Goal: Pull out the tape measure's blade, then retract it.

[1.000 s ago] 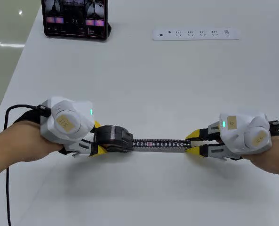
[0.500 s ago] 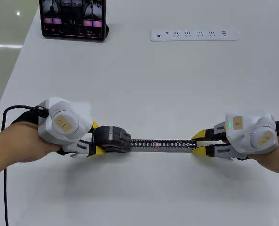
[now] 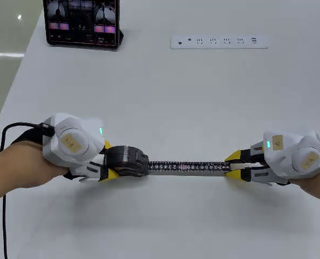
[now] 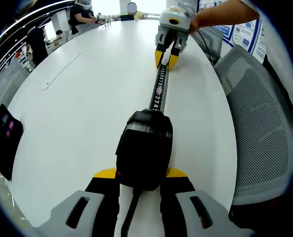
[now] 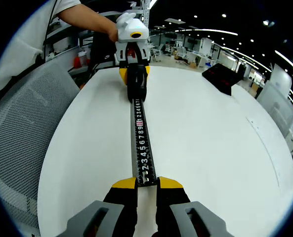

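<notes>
The white table point(image 3: 203, 97) spanned my head view. At lower left, my left gripper point(image 3: 110, 161) was clenched around the tape measure point(image 3: 126, 160). At lower right, my right gripper point(image 3: 233, 165) pinched the tip of the blade point(image 3: 186, 167), which stretched straight between them. I judged the pull-out largely done, with retraction not yet begun.

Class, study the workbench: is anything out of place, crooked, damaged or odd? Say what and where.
Nothing stands out. The left claw grips the tape measure's case, and the blade runs straight and flat, without a kink, to the right claw, which is shut on its tip. The power strip lies flat farther back.
</notes>
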Demonstrator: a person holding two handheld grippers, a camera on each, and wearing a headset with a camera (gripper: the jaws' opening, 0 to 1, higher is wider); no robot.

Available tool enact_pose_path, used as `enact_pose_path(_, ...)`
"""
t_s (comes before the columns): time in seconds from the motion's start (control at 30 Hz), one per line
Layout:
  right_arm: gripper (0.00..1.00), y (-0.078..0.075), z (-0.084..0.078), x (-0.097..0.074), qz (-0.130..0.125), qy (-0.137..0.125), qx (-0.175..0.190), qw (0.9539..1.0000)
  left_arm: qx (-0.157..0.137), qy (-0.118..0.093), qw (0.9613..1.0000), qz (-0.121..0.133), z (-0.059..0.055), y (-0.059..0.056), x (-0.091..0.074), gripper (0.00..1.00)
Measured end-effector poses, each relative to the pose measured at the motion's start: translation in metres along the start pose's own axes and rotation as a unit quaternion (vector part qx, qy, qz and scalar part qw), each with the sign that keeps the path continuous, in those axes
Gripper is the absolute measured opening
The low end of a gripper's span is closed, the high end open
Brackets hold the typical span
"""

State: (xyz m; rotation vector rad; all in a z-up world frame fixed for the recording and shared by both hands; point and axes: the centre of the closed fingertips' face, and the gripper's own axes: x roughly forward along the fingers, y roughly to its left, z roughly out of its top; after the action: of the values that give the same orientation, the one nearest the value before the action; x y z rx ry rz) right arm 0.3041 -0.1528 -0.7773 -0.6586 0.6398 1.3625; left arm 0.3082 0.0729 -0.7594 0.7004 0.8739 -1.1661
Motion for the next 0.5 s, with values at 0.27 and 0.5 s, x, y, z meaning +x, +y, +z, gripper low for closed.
enact_pose_path(0.27, 0.1, 0.001, -0.004, -0.007, -0.001, 0.008, 0.0, 1.0, 0.0, 0.0, 1.0, 0.0, 0.0, 0.0, 0.0, 0.26)
enact_pose_path(0.5, 0.1, 0.001, -0.008, -0.014, -0.001, 0.016, -0.002, 0.9999, 0.0, 0.002, 1.0, 0.0, -0.001, 0.001, 0.0, 0.26)
